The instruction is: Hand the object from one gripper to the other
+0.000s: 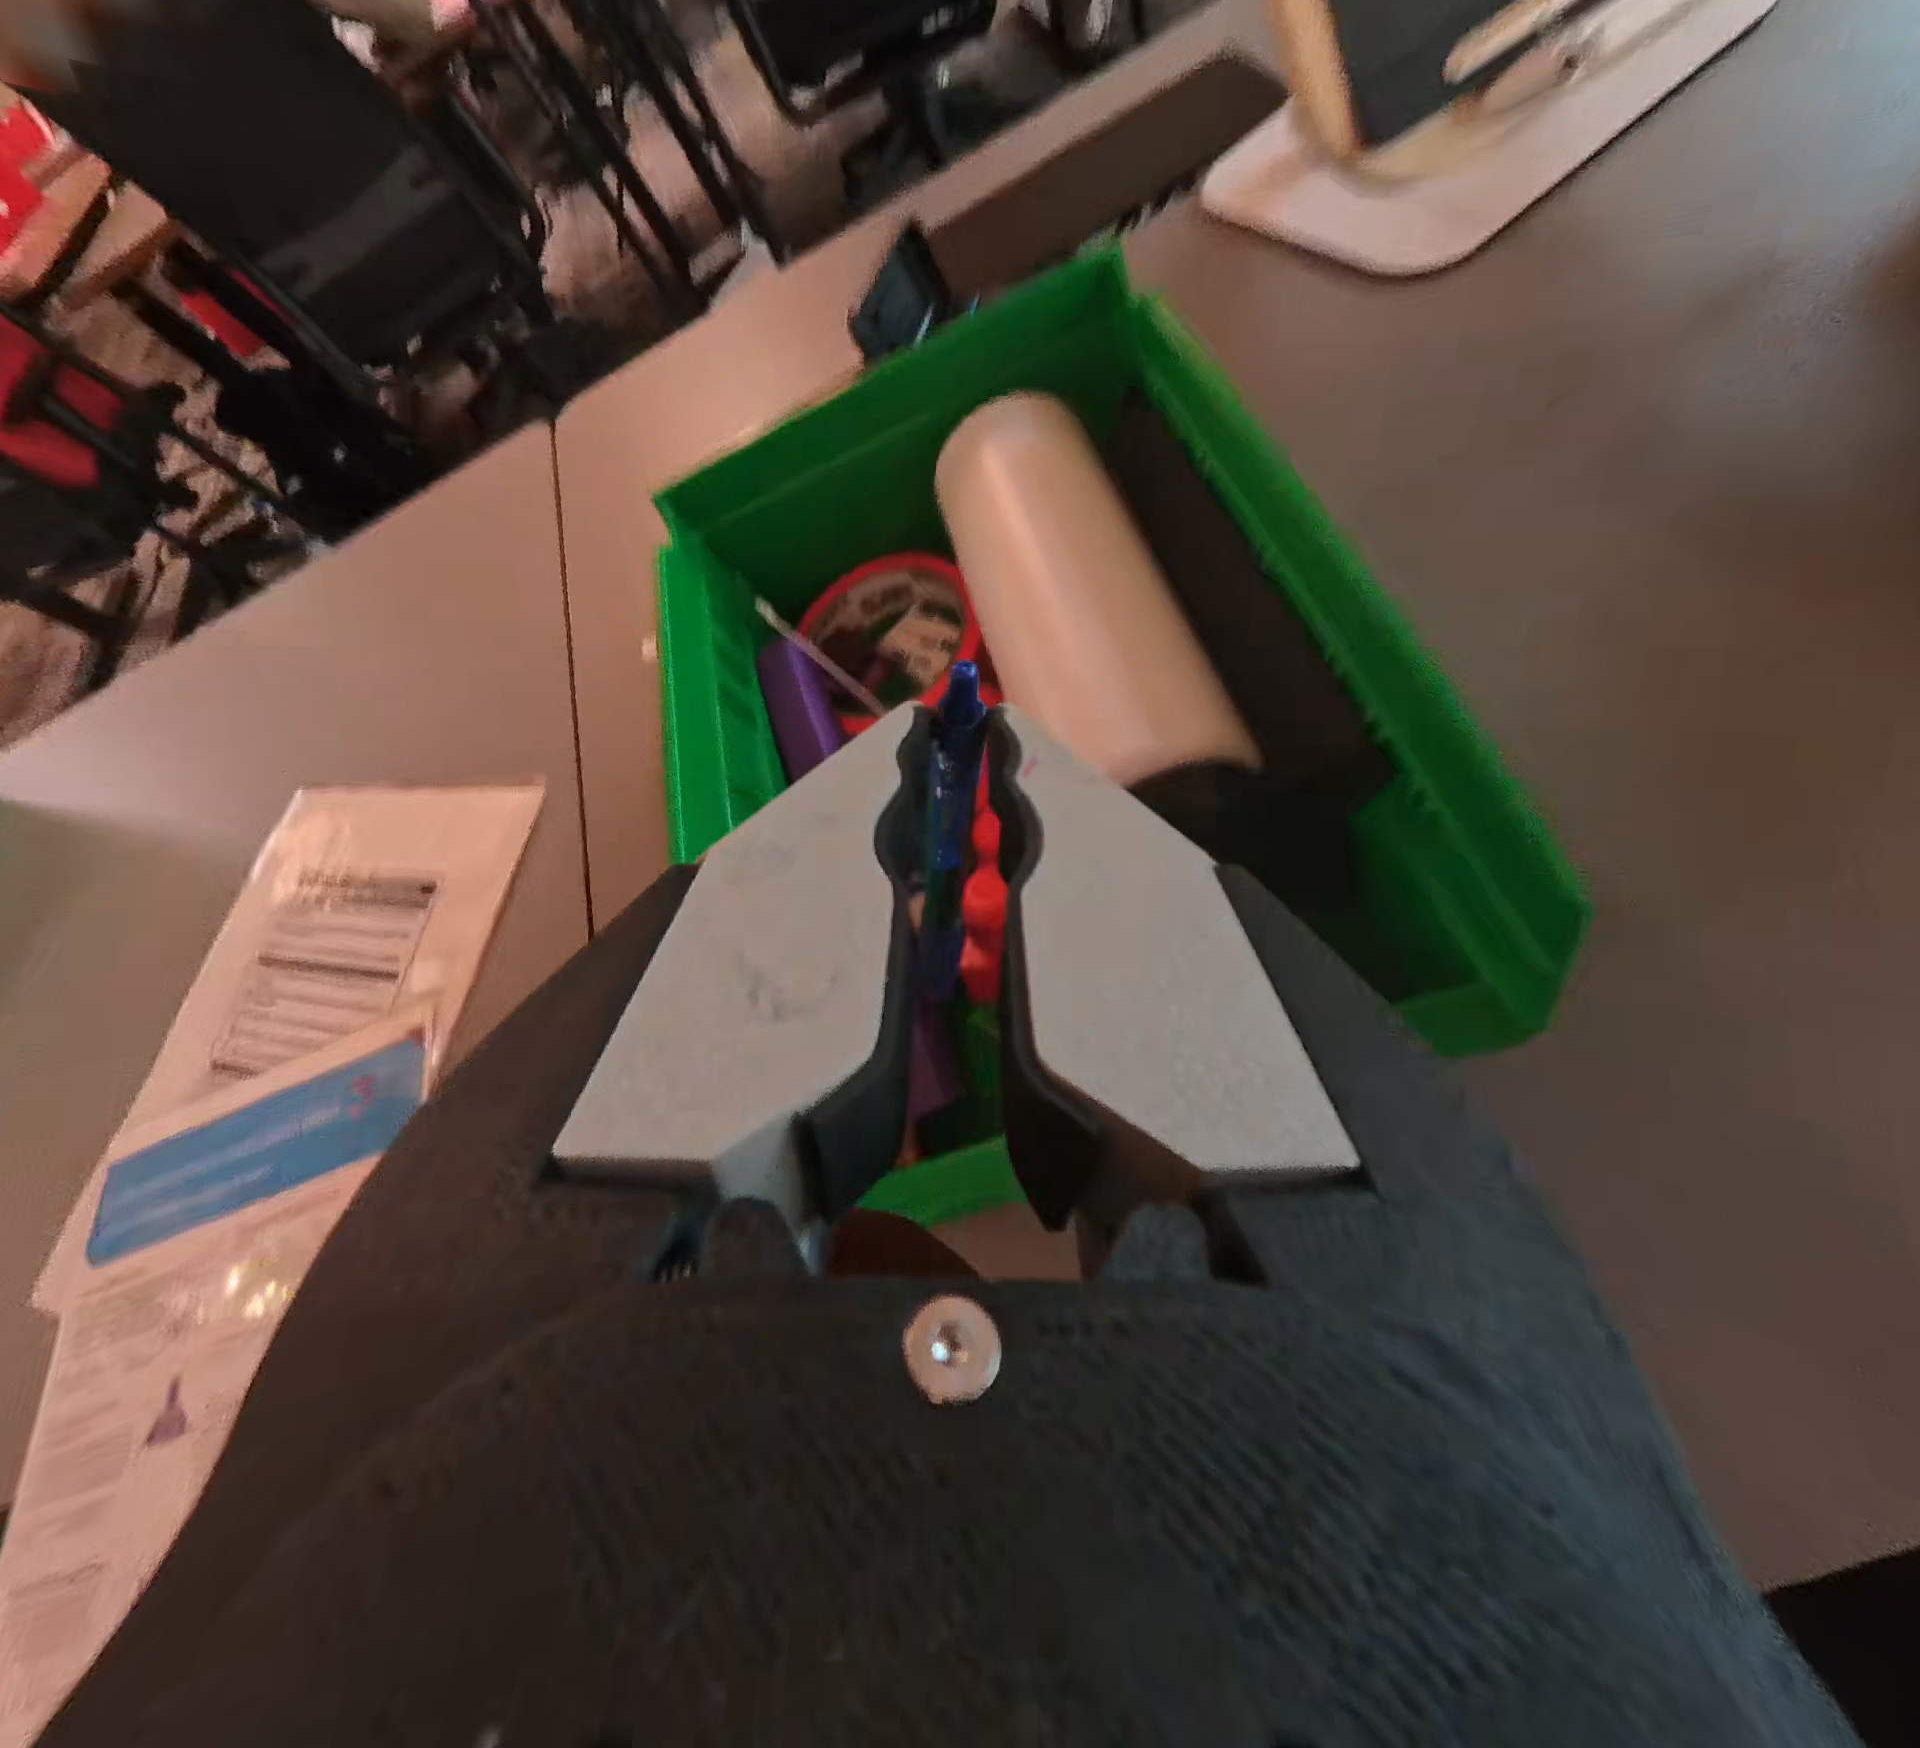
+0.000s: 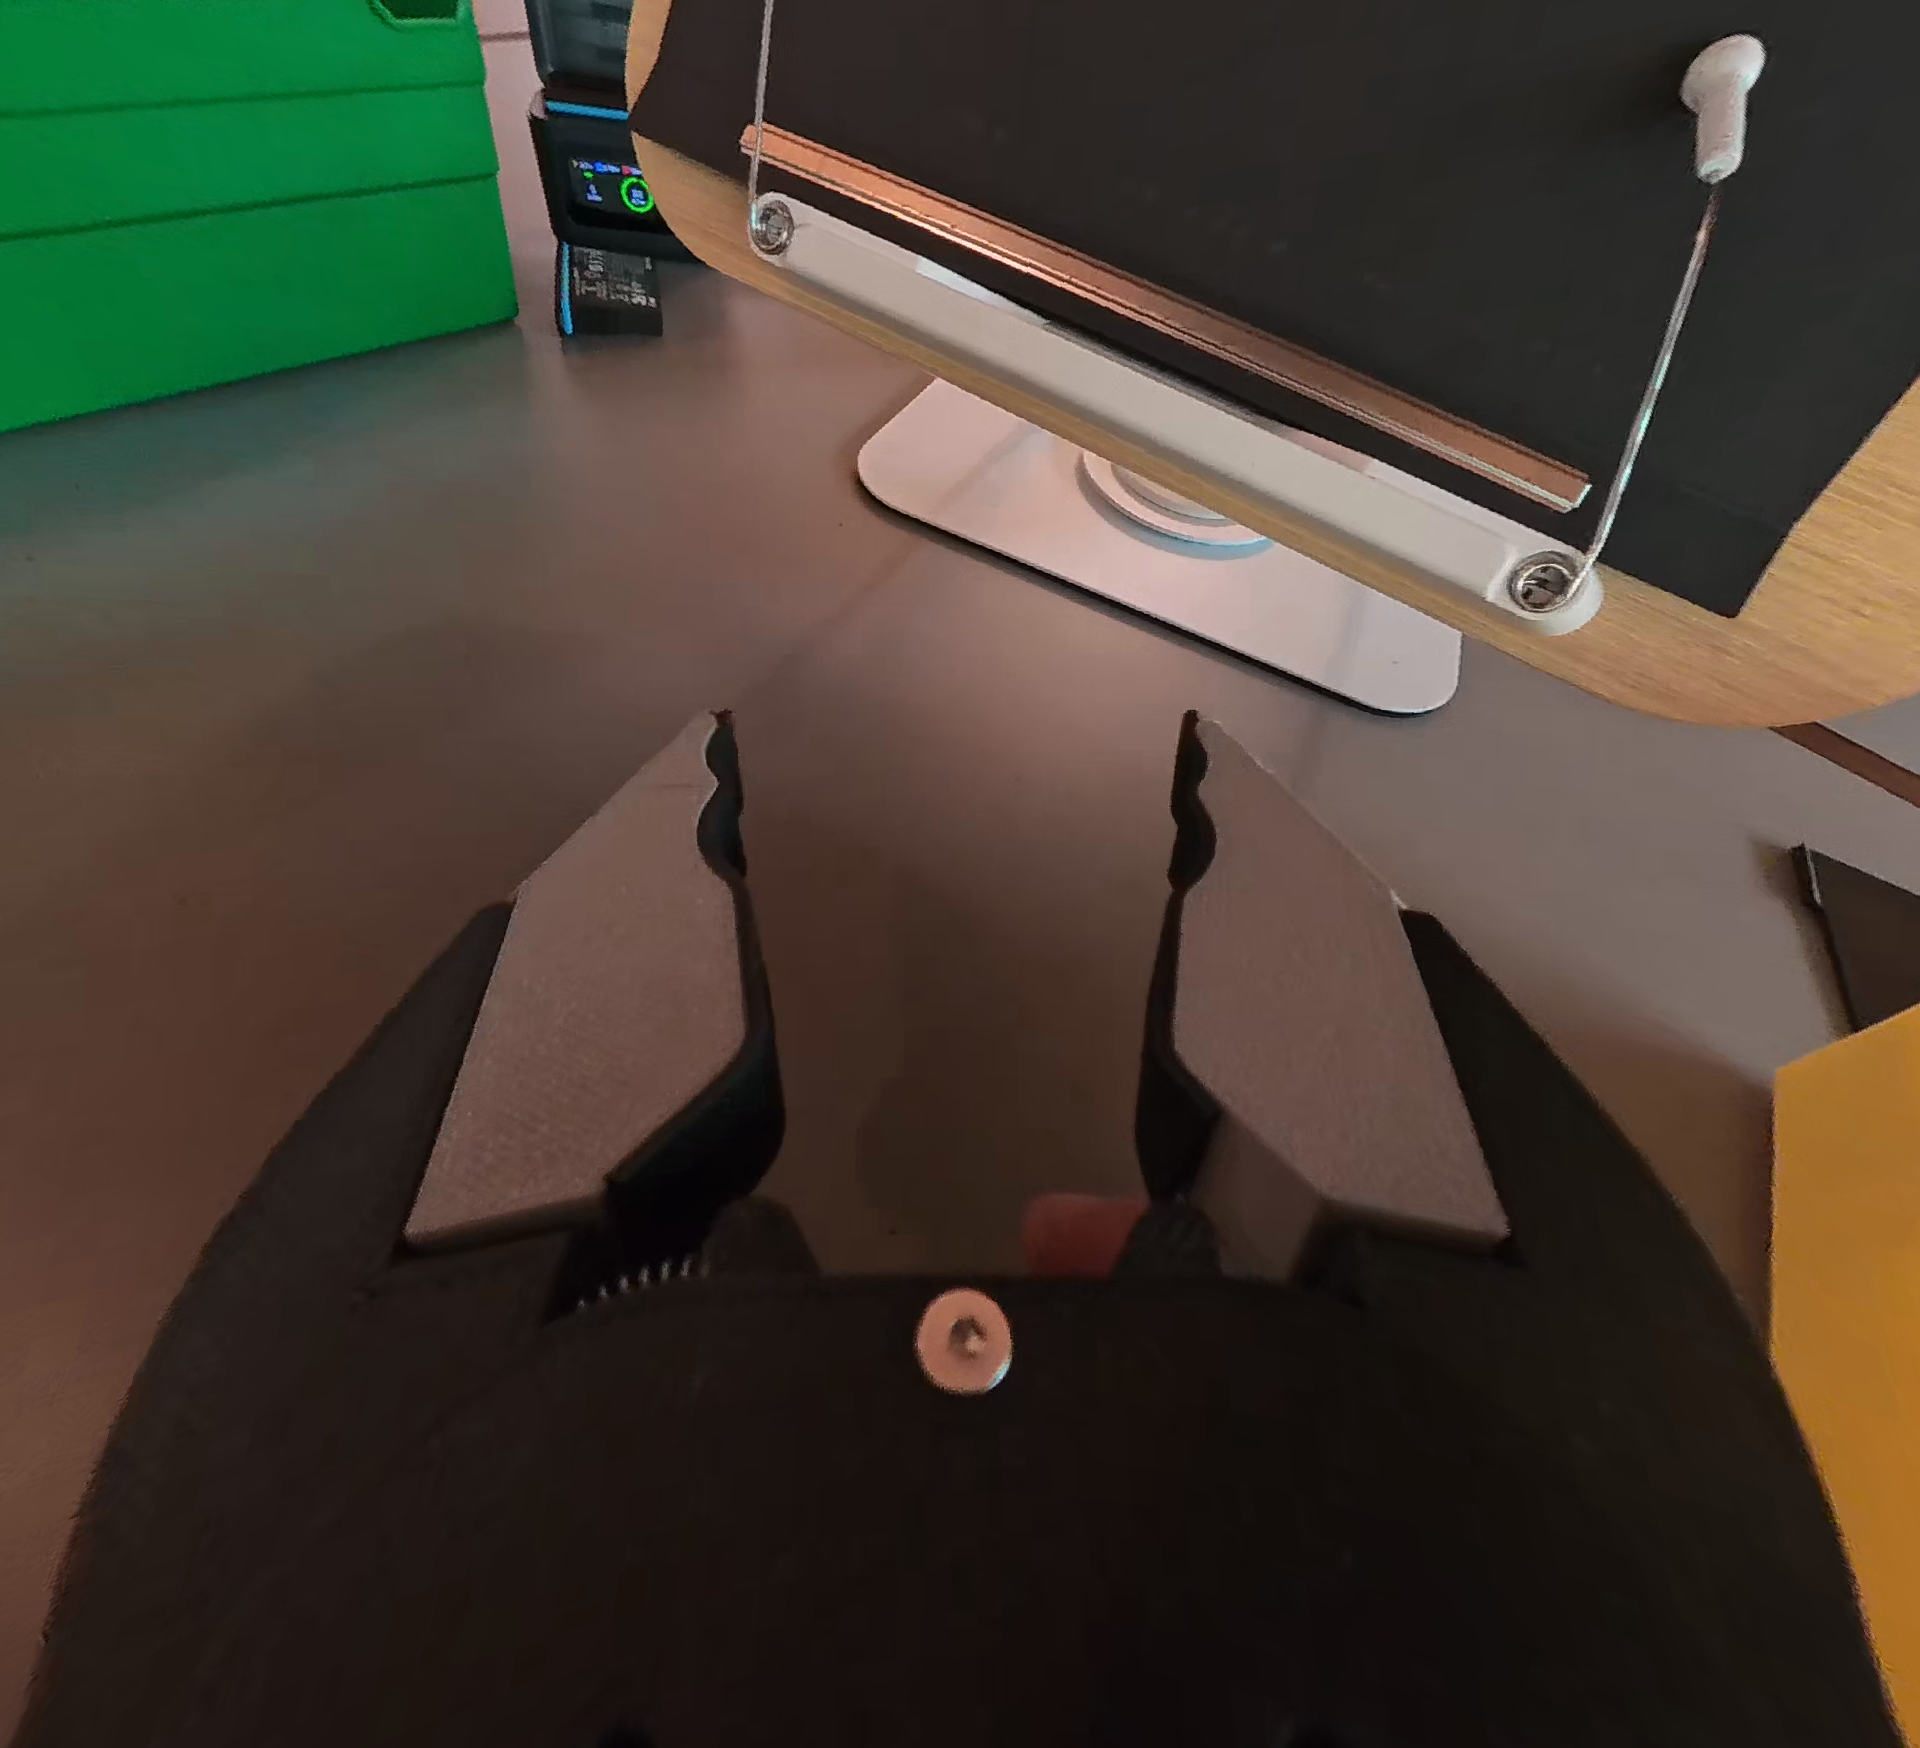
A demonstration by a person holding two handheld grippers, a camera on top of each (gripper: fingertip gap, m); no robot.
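My left gripper (image 1: 956, 722) is shut on a blue pen (image 1: 958, 711), whose tip sticks out past the fingertips. It hangs over the green bin (image 1: 1455, 763), which holds a tan cylinder (image 1: 1070, 586), a red round lid (image 1: 894, 628), a purple piece (image 1: 795, 711) and a red toy (image 1: 982, 919). My right gripper (image 2: 956, 732) is open and empty above the bare grey table (image 2: 416, 607). The green bin (image 2: 239, 171) shows at the upper left of the right wrist view. Neither gripper shows in the other's view.
A book stand with a white base (image 2: 1164, 555) and a black board (image 2: 1247, 88) stands ahead of the right gripper. A small black device with a lit screen (image 2: 603, 181) sits by the bin. A yellow box (image 2: 1849, 1335) is at right. Papers (image 1: 260, 1075) lie left of the bin. Between my right fingertips and the white base (image 2: 1164, 555) there is roughly 15 cm.
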